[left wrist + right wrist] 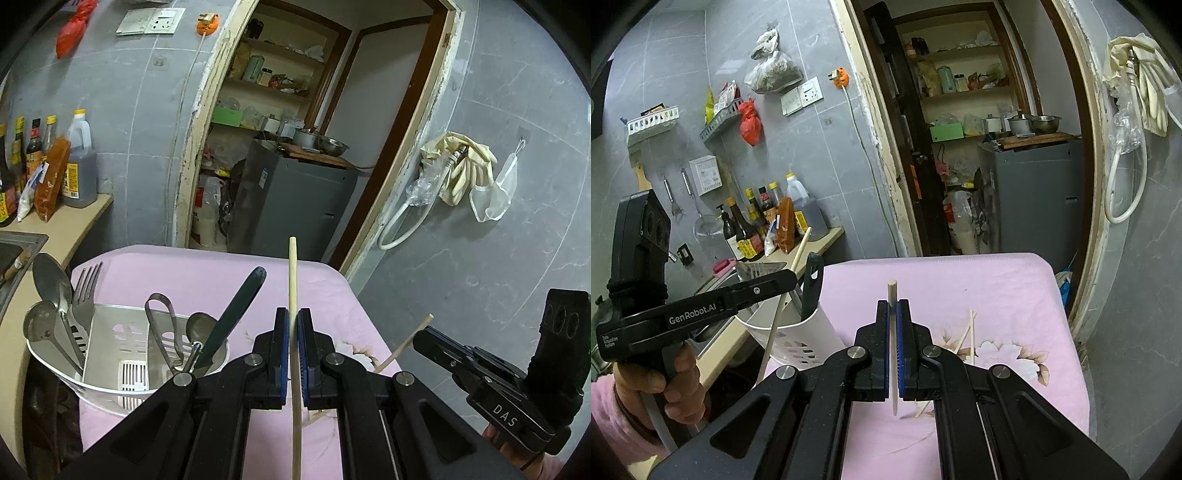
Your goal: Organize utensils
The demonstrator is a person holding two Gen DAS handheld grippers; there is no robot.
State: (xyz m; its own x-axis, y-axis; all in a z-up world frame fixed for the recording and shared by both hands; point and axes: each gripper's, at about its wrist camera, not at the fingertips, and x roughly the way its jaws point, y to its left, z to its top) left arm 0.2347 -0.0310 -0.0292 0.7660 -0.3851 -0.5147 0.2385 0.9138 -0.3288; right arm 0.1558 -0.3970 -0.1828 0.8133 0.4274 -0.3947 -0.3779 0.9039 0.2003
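My left gripper (294,317) is shut on a wooden chopstick (294,280) that stands upright between its pads, above the pink cloth. The white utensil holder (110,384) sits to its left and holds spoons (50,284), a fork (84,291), tongs (162,325) and a dark green handled utensil (236,314). My right gripper (894,308) is shut on a second chopstick (893,291), also upright. In the left wrist view it (417,338) is at the right, chopstick (406,343) slanting. Loose chopsticks (967,332) lie on the cloth. The left gripper (792,277) and holder (805,339) show in the right wrist view.
The pink flowered cloth (997,295) covers the table. A counter (74,229) with sauce bottles (79,162) and a sink (18,251) is at the left. An open doorway (295,129) with shelves and a grey cabinet lies ahead. Gloves (461,166) hang on the right wall.
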